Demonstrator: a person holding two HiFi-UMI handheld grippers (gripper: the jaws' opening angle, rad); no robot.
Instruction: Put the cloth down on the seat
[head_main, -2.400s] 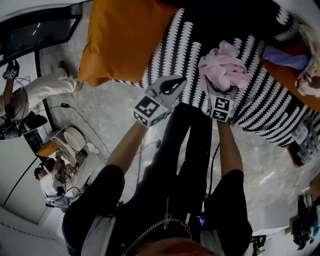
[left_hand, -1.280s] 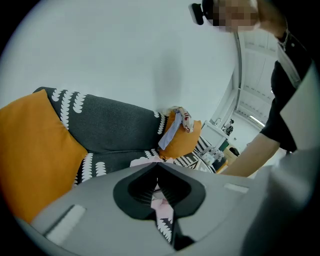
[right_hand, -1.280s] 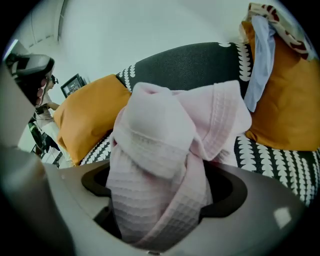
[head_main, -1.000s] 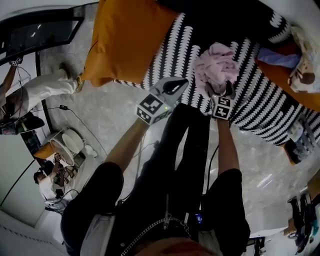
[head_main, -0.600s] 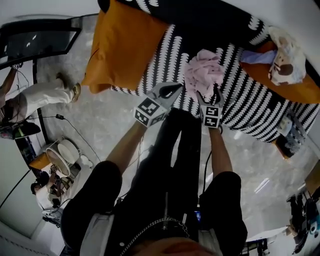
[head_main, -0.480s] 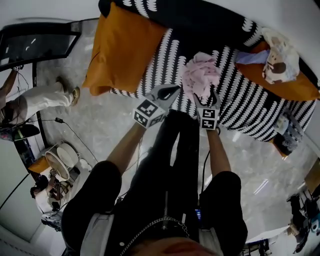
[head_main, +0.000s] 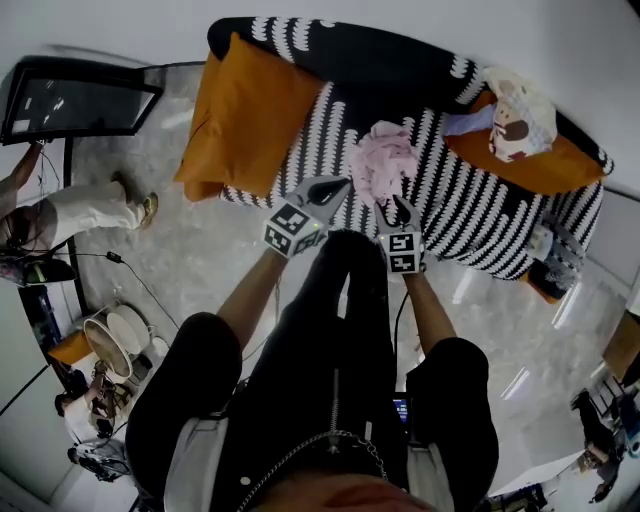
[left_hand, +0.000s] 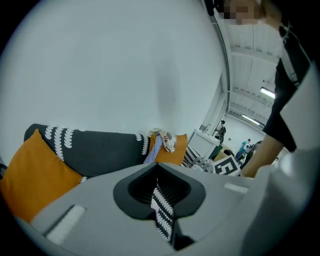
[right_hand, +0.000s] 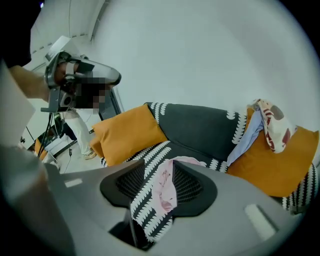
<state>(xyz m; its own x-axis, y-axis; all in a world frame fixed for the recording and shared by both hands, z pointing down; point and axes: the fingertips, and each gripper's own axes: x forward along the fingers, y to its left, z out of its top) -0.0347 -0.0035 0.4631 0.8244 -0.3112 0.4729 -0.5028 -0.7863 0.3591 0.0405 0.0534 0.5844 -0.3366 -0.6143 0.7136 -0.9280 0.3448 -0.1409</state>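
The pink cloth (head_main: 383, 160) lies crumpled on the black-and-white patterned sofa seat (head_main: 470, 215), near its front edge. My right gripper (head_main: 397, 206) hangs just in front of and above it, clear of the cloth. Its jaws have just been closing but still stand apart, with nothing between them. In the right gripper view the cloth (right_hand: 165, 187) and seat show through that gap, past my right gripper (right_hand: 159, 162). My left gripper (head_main: 338, 183) is beside it to the left, jaws together and empty. In the left gripper view only a slit remains at my left gripper (left_hand: 156, 175).
An orange cushion (head_main: 250, 100) leans at the sofa's left end. At the right end, a second orange cushion (head_main: 540, 165) carries a patterned cloth (head_main: 515, 100) and a lilac one (head_main: 462, 122). A person in white trousers (head_main: 70, 210) stands at the left on the marble floor.
Both grippers have risen and drawn back from the sofa. The right one opened, left the pink cloth lying on the seat, and its jaws have since narrowed.
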